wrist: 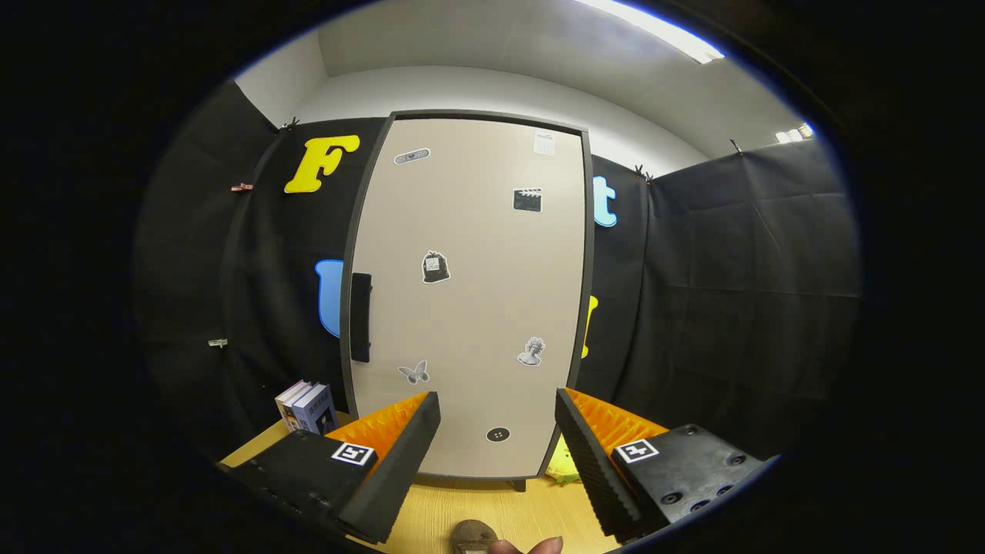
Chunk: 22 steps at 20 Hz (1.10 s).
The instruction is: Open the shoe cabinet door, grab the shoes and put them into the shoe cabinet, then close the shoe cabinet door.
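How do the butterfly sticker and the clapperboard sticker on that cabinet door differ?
The butterfly sticker is pale grey and sits low, below the door handle; the clapperboard sticker is dark, squarish and sits high on the far side. Both lie flat on the shut cabinet door, beyond the open gripper.

- We see the shoe cabinet (469, 292) standing upright on the wooden surface (492, 512), its door shut and dotted with small stickers.
- A dark handle (361, 317) runs along the door's left edge.
- Our hand-held gripper (497, 427) has its fingers spread apart with nothing between them, short of the door.
- A few books (306, 406) stand left of the cabinet.
- Something yellow-green (564, 466) peeks out by its lower right corner.
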Available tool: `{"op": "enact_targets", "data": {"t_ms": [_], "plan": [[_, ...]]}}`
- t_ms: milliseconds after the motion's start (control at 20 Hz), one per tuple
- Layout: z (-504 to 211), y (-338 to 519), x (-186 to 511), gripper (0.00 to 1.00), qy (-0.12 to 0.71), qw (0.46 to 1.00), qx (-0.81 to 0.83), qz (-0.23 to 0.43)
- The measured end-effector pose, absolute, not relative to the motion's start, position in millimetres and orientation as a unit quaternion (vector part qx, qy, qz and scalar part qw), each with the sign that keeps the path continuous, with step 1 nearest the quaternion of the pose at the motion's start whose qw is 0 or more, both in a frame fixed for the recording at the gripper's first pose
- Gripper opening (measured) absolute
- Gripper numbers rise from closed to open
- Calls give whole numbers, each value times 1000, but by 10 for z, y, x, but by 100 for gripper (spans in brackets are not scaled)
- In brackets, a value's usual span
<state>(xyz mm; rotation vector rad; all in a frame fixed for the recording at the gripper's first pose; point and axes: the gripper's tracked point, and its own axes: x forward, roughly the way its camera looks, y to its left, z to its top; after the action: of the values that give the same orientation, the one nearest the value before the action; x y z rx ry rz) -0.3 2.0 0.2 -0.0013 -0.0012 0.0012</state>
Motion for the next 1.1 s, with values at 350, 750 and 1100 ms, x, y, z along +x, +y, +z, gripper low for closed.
{"op": "enact_targets", "data": {"t_ms": [350, 750, 1100], "plan": [[27, 135, 33, 97, -3, 1000, 4, 6], [162, 594, 195, 97, -10, 999, 21, 30], [270, 1287, 729, 97, -11, 997, 38, 62]]}}
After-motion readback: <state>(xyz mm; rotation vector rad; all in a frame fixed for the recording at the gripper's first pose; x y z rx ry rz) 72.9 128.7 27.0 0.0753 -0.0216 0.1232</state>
